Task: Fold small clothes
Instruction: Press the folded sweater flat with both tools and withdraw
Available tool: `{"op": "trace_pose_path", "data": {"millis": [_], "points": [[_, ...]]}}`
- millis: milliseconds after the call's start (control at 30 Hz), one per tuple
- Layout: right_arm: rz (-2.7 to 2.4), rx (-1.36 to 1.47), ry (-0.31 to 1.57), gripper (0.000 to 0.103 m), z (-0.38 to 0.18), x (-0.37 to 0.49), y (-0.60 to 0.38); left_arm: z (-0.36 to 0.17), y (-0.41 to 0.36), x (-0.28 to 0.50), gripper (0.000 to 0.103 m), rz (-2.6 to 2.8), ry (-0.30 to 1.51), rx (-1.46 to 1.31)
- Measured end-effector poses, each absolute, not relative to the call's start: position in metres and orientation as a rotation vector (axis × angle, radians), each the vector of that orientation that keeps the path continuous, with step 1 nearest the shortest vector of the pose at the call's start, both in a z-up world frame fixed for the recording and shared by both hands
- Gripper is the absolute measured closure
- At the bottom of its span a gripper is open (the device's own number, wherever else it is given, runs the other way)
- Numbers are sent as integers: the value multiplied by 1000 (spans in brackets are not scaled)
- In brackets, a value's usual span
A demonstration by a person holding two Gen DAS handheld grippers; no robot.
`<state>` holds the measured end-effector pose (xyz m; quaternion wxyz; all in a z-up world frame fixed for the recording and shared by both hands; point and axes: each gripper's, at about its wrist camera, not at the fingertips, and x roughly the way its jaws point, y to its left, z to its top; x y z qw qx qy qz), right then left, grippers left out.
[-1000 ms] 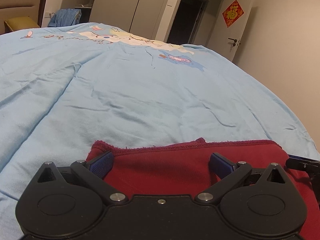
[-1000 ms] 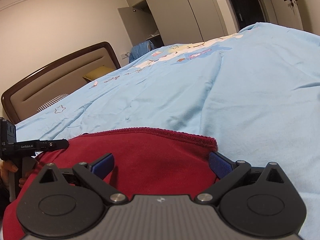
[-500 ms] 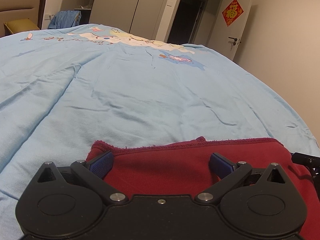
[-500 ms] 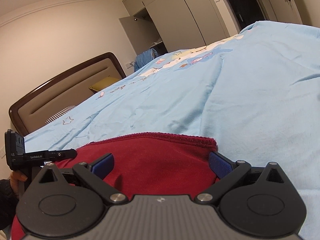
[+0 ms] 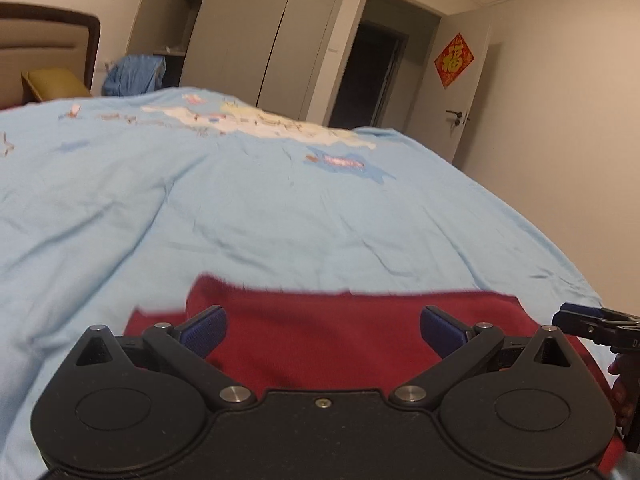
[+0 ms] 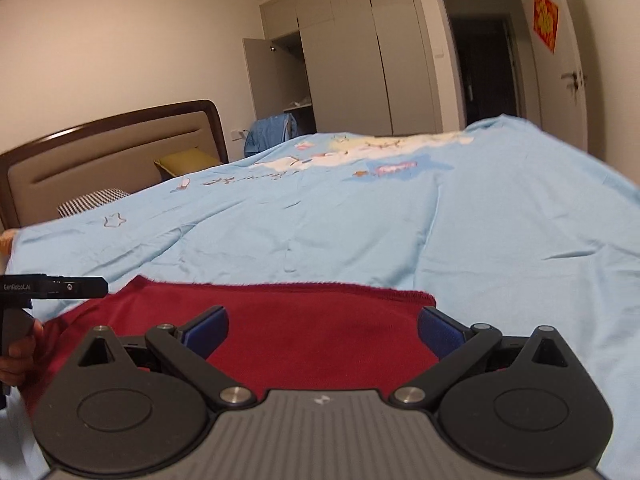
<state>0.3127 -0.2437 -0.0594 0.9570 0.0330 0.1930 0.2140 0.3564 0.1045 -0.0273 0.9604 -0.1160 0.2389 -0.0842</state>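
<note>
A dark red garment (image 5: pixel 320 336) lies flat on the light blue bedspread (image 5: pixel 240 216), its hemmed far edge running across the lower part of both views. My left gripper (image 5: pixel 323 330) hovers over the garment's left half, open, nothing between its blue pads. My right gripper (image 6: pixel 322 330) stands open above the red garment (image 6: pixel 320 332) near its right corner. In the left wrist view the right gripper (image 5: pixel 588 320) shows at the far right edge. The left gripper (image 6: pixel 52 286) and a hand on its handle show at the left edge of the right wrist view.
The blue bedspread (image 6: pixel 440 220) stretches far ahead with a cartoon print (image 5: pixel 260 124). A brown headboard (image 6: pixel 112 152), a yellow pillow (image 6: pixel 184 160) and a checked pillow (image 6: pixel 92 200) lie at the bed's head. Wardrobes (image 5: pixel 256 40), a dark doorway (image 5: pixel 364 76) and a door (image 5: pixel 464 92) stand behind.
Both grippers have risen and tilted upward, so more of the room shows. The garment's far edge now sits lower in both views. Both grippers stay open.
</note>
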Motion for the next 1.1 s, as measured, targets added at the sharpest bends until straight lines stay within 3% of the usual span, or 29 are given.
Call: {"op": "trace_pose_path", "data": {"millis": [167, 367, 1100], "points": [[366, -21, 349, 0, -80, 247, -226, -43, 94, 303, 1, -147, 505, -200], [310, 50, 342, 0, -107, 229, -216, -64, 79, 262, 1, -135, 498, -155], [302, 57, 339, 0, -135, 232, -223, -96, 61, 242, 0, -64, 366, -82]]}}
